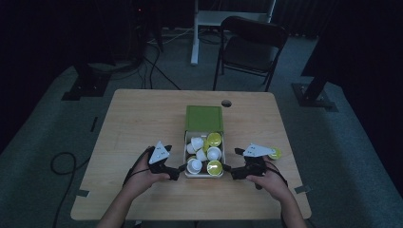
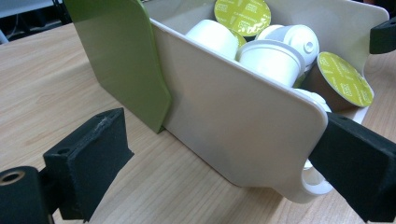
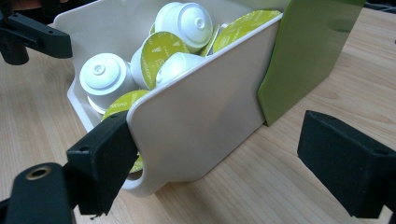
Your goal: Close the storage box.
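Observation:
A green box sleeve [image 1: 204, 118] lies mid-table with its white tray [image 1: 185, 153] slid out toward me. The tray holds several white and lime-lidded coffee capsules [image 1: 214, 153]. My left gripper [image 1: 178, 169] sits at the tray's front left corner, and my right gripper [image 1: 228, 169] at its front right corner. In the left gripper view the open gripper [image 2: 219, 172] faces the tray's side wall [image 2: 233, 126], its right jaw against the front corner. In the right gripper view the open gripper [image 3: 224, 163] faces the opposite wall [image 3: 201, 121], with its left jaw at the front corner.
A loose lime-lidded capsule [image 1: 274, 153] lies on the table beside my right hand. The table has a cable hole [image 1: 226, 103] behind the box. A folding chair [image 1: 252, 45] stands beyond the far edge. Bare wood lies to the left and right of the box.

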The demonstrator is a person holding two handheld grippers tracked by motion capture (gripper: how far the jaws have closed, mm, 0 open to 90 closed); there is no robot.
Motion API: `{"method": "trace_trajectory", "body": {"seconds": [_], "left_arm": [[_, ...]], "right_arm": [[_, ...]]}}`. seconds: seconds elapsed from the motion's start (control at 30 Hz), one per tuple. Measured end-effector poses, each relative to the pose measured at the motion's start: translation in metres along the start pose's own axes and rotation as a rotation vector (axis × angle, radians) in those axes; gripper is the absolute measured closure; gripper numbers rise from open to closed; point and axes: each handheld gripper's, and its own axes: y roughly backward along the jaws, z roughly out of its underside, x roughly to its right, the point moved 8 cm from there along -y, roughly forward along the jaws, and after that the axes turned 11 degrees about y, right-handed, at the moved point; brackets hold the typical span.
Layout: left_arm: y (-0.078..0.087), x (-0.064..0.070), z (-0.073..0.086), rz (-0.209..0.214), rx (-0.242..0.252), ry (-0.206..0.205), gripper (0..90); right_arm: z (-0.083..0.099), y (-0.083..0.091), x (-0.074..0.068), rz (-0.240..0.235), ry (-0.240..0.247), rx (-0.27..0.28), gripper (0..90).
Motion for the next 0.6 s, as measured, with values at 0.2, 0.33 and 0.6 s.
{"method": "trace_trajectory", "body": {"seconds": [0.2,0.33,0.6], "left_arm": [[-0.0006,-0.0028,-0.0016,-0.013,-0.001,-0.002,6.2],[-0.0018,-0.0031,-0.0033,-0.018,-0.003,-0.008,6.2],[-0.0050,-0.0057,-0.0063,-0.024,-0.012,-0.010,6.2]], "right_arm": [[-0.0016,-0.0019,0.0005,-0.001,0.006,-0.004,12.2],[-0.0021,-0.0025,0.0028,0.006,0.003,-0.006,12.0],[-0.0028,-0.0043,0.0069,0.017,-0.007,-0.008,12.0]]}}
